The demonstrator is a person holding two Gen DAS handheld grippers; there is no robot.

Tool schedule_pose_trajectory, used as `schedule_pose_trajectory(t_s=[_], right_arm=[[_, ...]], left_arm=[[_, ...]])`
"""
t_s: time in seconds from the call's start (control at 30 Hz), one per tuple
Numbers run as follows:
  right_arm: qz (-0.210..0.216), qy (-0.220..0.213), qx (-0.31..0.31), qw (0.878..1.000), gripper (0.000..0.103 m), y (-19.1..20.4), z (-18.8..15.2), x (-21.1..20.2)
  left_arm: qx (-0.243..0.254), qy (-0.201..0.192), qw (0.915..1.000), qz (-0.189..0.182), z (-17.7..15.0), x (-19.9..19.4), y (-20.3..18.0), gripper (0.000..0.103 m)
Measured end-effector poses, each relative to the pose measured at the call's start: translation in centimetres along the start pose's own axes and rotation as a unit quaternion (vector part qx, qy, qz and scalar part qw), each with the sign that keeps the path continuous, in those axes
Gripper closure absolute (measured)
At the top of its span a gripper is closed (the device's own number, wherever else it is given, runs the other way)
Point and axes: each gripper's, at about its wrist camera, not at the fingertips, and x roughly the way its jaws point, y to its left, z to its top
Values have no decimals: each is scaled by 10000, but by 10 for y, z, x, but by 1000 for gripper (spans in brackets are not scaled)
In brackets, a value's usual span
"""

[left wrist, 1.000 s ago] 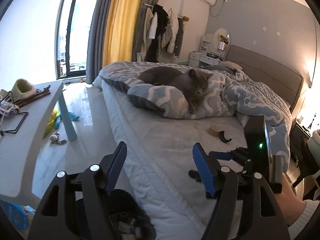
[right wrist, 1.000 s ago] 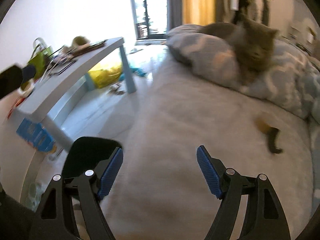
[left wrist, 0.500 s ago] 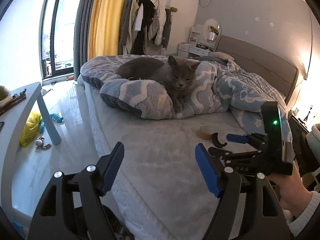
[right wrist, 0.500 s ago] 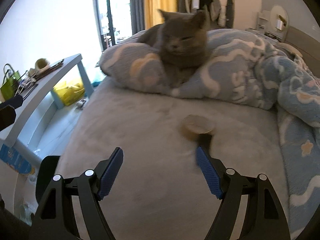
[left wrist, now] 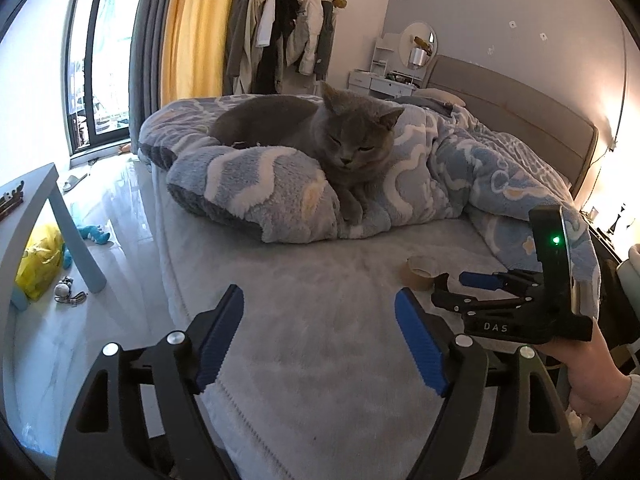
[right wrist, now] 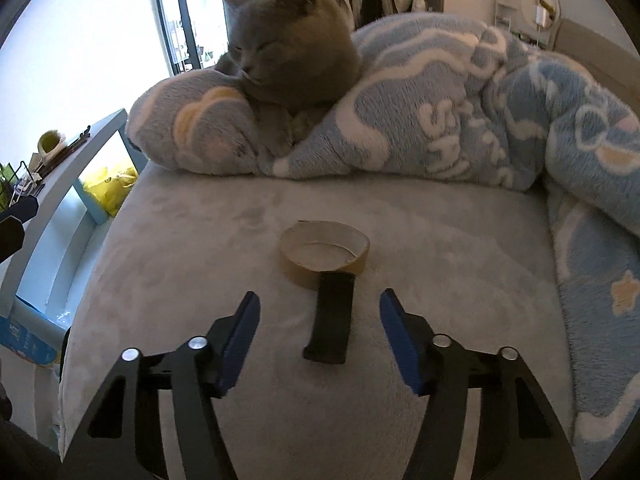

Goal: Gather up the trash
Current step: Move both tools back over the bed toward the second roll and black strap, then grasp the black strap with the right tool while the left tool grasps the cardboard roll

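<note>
white letters "das" stood on the black body of the right gripper (left wrist: 472, 280), seen in the left wrist view. large white letters were woven into the blue fleece blanket (right wrist: 460, 136), lying sideways and only partly readable. a blue box (right wrist: 24, 340) under the table carried print too small to read.

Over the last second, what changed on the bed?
Both tongs swung from the bed edge in over the mattress. The right tongs closed in on the cardboard tape core and black strip; their jaws have just been closing, straddling the strip without touching it. The left tongs have been opening, empty. Cat, core and strip stayed put.
</note>
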Motion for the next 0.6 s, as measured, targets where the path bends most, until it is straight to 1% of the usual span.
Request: schedule_pose_trajectory(t_s=[0.2, 0.37, 0.47, 0.53, 0.6], right_arm=[[212, 181, 81, 9996, 55, -4, -1, 12], [213, 208, 52, 9995, 62, -4, 1, 18], [253, 235, 70, 9994, 69, -7, 2, 21], [304, 249, 91, 9992, 78, -10, 1, 21], [326, 240, 107, 9991, 82, -11, 0, 18]], left_arm=[[81, 102, 9999, -81, 4, 18, -7, 21], [150, 150, 9997, -153, 7, 28, -14, 21], [174, 179, 9995, -192, 9, 36, -20, 19], [170, 207, 9994, -217, 10, 41, -22, 19], [167, 232, 9993, -249, 10, 46, -26, 19]])
